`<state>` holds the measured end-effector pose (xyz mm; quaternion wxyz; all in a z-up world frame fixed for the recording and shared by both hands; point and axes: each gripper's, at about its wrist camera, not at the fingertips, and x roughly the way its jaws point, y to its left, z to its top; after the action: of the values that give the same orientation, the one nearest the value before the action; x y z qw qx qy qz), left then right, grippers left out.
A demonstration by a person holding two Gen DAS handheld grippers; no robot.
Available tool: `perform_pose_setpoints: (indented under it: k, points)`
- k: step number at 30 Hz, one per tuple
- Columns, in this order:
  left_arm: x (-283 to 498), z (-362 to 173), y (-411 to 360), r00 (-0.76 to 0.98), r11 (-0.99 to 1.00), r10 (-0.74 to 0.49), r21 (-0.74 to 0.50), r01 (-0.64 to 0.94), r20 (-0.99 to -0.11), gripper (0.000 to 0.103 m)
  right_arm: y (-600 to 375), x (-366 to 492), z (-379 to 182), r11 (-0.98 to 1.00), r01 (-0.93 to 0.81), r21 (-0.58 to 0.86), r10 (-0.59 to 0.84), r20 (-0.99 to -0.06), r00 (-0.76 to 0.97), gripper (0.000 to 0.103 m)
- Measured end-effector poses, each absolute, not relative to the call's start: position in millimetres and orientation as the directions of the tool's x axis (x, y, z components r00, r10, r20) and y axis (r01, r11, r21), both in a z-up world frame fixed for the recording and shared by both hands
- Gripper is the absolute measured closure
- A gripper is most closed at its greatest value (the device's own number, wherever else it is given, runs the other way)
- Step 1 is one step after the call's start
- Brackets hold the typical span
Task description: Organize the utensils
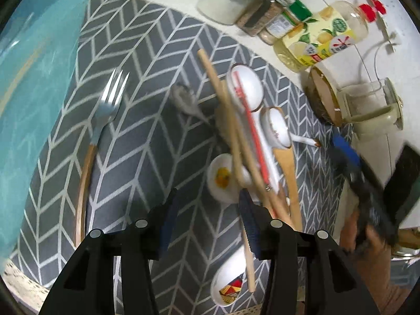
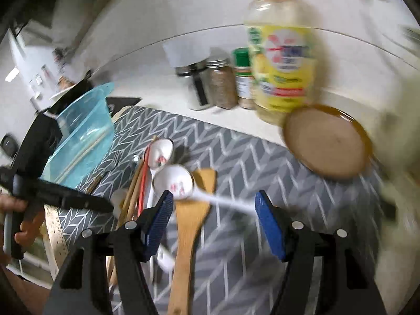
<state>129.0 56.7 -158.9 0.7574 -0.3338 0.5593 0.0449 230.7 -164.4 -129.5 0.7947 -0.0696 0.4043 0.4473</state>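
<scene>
A pile of utensils lies on the grey chevron mat (image 1: 147,157): wooden chopsticks (image 1: 228,120), a red stick (image 1: 252,128), white ceramic spoons (image 1: 245,86), a wooden spatula (image 1: 287,168) and a metal spoon (image 1: 183,99). A fork (image 1: 105,120) with a blue and wood handle lies apart to the left. My left gripper (image 1: 207,204) hovers open over the pile's near end, nothing between its fingers. My right gripper (image 2: 214,204) is open above the spatula (image 2: 189,223) and a white spoon (image 2: 176,181), whose handle crosses the gap untouched. The view is blurred.
A teal plastic tub (image 2: 84,136) stands at the mat's left edge. Behind the mat stand spice jars (image 2: 223,84), an oil bottle (image 2: 283,65) and a round brown plate (image 2: 325,141). A glass jug (image 1: 367,105) sits at the right. A hand holds the left gripper.
</scene>
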Motion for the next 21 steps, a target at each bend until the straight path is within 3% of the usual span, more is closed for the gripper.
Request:
perform_pose_setpoints:
  k: [3, 5, 7, 11, 12, 15, 17, 21]
  points:
    - [126.3, -159.4, 54.8, 0.395, 0.782, -0.285, -0.45, -0.432, -0.873, 0.058, -128.7, 250.3, -143.8, 0.488, -0.84, 0.238, 0.651, -0.74, 0.169, 0.041]
    - [130.1, -159.3, 52.8, 0.403, 0.796, -0.262, -0.432, -0.424, -0.877, 0.067, -116.8, 249.1, -149.9, 0.434, -0.87, 0.235, 0.643, -0.757, 0.116, 0.048]
    - [135.5, -161.6, 50.1, 0.402, 0.798, -0.277, -0.442, -0.41, -0.873, 0.083, -106.2, 245.7, -157.4, 0.387, -0.896, 0.218, 0.62, -0.781, 0.078, 0.057]
    - [143.1, -160.2, 37.3, 0.413, 0.839, -0.237, -0.399, -0.37, -0.88, 0.085, -99.4, 235.9, -158.0, 0.307, -0.932, 0.191, 0.617, -0.786, 0.042, 0.058]
    - [144.1, -159.6, 35.3, 0.412, 0.846, -0.229, -0.39, -0.364, -0.882, 0.086, -97.5, 229.9, -157.2, 0.271, -0.944, 0.189, 0.619, -0.785, 0.021, 0.066]
    - [147.0, -160.1, 34.7, 0.423, 0.833, -0.24, -0.409, -0.373, -0.874, 0.089, -96.8, 218.9, -156.0, 0.24, -0.964, 0.117, 0.621, -0.781, 0.06, 0.069]
    - [148.1, -158.4, 33.2, 0.433, 0.838, -0.229, -0.403, -0.368, -0.872, 0.09, -96.3, 225.6, -158.3, 0.27, -0.951, 0.15, 0.622, -0.781, 0.053, 0.071]
    - [146.1, -150.2, 35.5, 0.454, 0.834, -0.227, -0.413, -0.366, -0.861, 0.092, -102.1, 224.3, -151.8, 0.376, -0.921, 0.101, 0.6, -0.784, 0.159, 0.095]
